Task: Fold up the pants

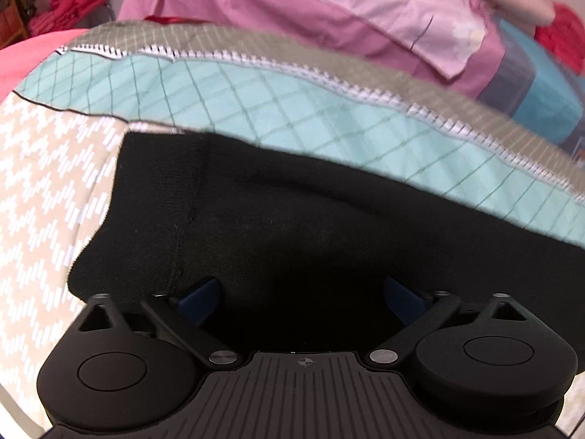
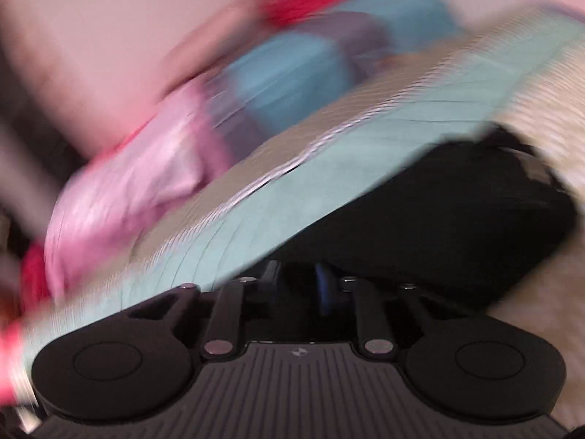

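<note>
Black knit pants [image 1: 292, 226] are lying on a patterned bedspread [image 1: 256, 95], filling the lower middle of the left wrist view, with a stitched seam running down the fabric near its left edge. Over this cloth the left hand-held gripper [image 1: 301, 298] is hovering with its jaws standing wide apart; its blue fingertips [image 1: 199, 300] are showing at either side of the dark fabric, and nothing is lying between them. In the right wrist view, which is heavily blurred, the same pants [image 2: 438, 219] are appearing as a dark mass at the centre right, bunched against the bedspread [image 2: 329, 190]. The right hand-held gripper [image 2: 303, 285] is sitting with its two finger arms drawn close together, and dark fabric is lying right at the tips; whether the fingers are actually pinching the cloth cannot be told through the blur. Around the pants the bedspread is showing three bands: a beige zone with white zigzag marks at the left, a pale turquoise zone crossed by a diamond grid, and a grey-green grid band beyond a white toothed border. Farther back, a pink sheet [image 1: 292, 7] is lying bunched across the bed, with a blue and grey striped textile [image 1: 530, 84] at its right. Red fabric [image 1: 73, 3] is lying piled at the far left.
</note>
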